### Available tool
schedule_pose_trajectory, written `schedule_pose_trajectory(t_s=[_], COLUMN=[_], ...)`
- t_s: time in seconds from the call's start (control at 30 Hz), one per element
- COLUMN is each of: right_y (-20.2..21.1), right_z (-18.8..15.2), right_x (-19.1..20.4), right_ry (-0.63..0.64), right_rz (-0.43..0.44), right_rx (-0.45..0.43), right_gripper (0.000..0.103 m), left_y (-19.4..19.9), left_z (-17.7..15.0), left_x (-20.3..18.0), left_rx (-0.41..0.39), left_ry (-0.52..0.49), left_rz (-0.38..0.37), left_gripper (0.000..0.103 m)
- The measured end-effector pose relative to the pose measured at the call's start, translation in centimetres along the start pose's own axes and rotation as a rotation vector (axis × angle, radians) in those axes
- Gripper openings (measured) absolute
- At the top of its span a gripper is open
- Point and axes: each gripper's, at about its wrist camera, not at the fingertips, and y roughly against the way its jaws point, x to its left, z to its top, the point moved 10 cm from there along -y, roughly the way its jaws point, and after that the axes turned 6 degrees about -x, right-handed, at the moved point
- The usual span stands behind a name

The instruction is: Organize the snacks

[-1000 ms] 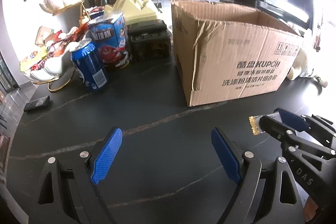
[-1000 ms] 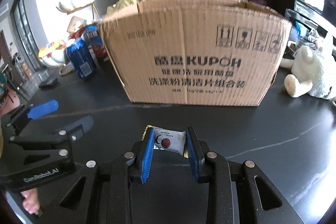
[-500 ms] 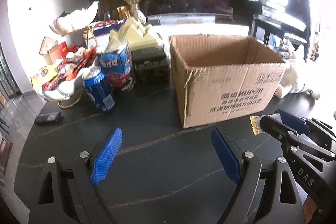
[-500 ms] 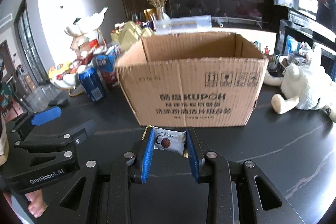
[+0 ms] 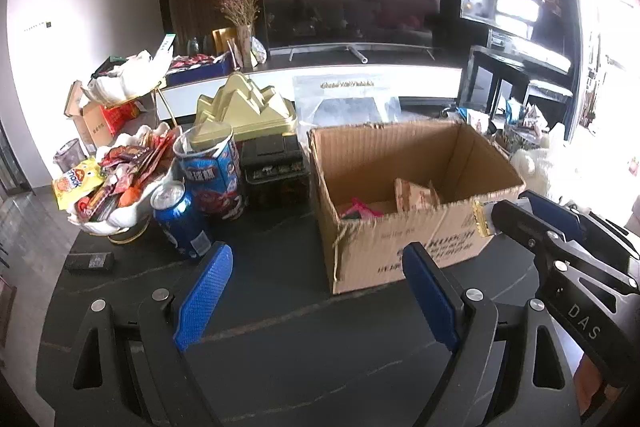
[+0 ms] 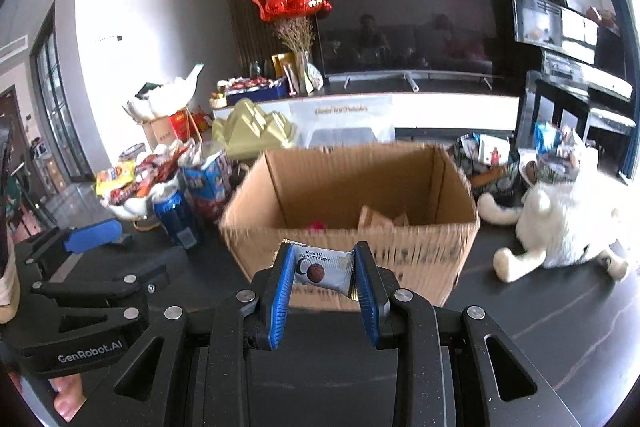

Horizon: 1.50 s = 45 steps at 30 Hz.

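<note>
My right gripper (image 6: pixel 323 261) is shut on a small silver candy packet (image 6: pixel 324 269) and holds it in the air just before the near wall of an open cardboard box (image 6: pixel 348 187). The box (image 5: pixel 400 187) stands on the dark table and holds a few packets at its bottom. In the left wrist view the right gripper (image 5: pixel 490 221) shows at the box's right corner with the packet's gold edge (image 5: pixel 480 219) sticking out. My left gripper (image 5: pixel 316 287) is open and empty, raised above the table in front of the box.
Left of the box stand a blue drink can (image 5: pixel 180 219), a blue snack tin (image 5: pixel 210 171), a black case (image 5: pixel 274 167) and a white dish heaped with snacks (image 5: pixel 116 187). A white plush toy (image 6: pixel 568 227) lies right of the box. A dark remote (image 5: pixel 90 261) lies at far left.
Both grippers have risen, so the views now look down into the box. The right gripper still holds the packet and has come closer to the box's rim.
</note>
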Motion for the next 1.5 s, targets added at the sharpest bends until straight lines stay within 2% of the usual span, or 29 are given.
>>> schedule_pose_trajectory(t_s=[0.17, 0.47, 0.6, 0.77, 0.9, 1.17, 1.33, 1.5], right_y=[-0.7, -4.6, -5.9, -5.7, -4.6, -0.1, 3.7, 7.7], right_z=[2.3, 5.2, 5.6, 5.1, 4.5, 3.1, 2.6, 1.6], right_x=[0.2, 0.8, 0.6, 0.1, 0.0, -0.6, -1.2, -1.0], right_ry=[0.004, -0.002, -0.004, 0.000, 0.001, -0.012, -0.004, 0.002], right_rz=[0.007, 0.022, -0.015, -0.051, -0.055, -0.084, -0.130, -0.158], right_rx=[-0.017, 0.008, 0.031, 0.047, 0.055, 0.048, 0.007, -0.041], right_gripper=[0.031, 0.032, 0.041, 0.054, 0.060, 0.071, 0.081, 0.089], left_y=[-0.3, -1.9, -2.7, -2.6, -1.4, 2.8, 6.1, 9.6], left_z=[2.0, 4.9, 5.3, 4.7, 4.1, 3.4, 2.7, 1.6], left_x=[0.2, 2.1, 2.9, 3.0, 2.4, 1.7, 1.3, 0.3], left_rx=[-0.011, -0.013, -0.012, -0.014, -0.024, -0.081, -0.119, -0.159], left_ry=[-0.008, 0.017, 0.027, 0.019, 0.005, -0.016, -0.023, -0.031], left_rz=[0.000, 0.020, 0.034, 0.049, 0.042, 0.054, 0.073, 0.059], left_gripper=[0.087, 0.088, 0.088, 0.088, 0.088, 0.097, 0.103, 0.103])
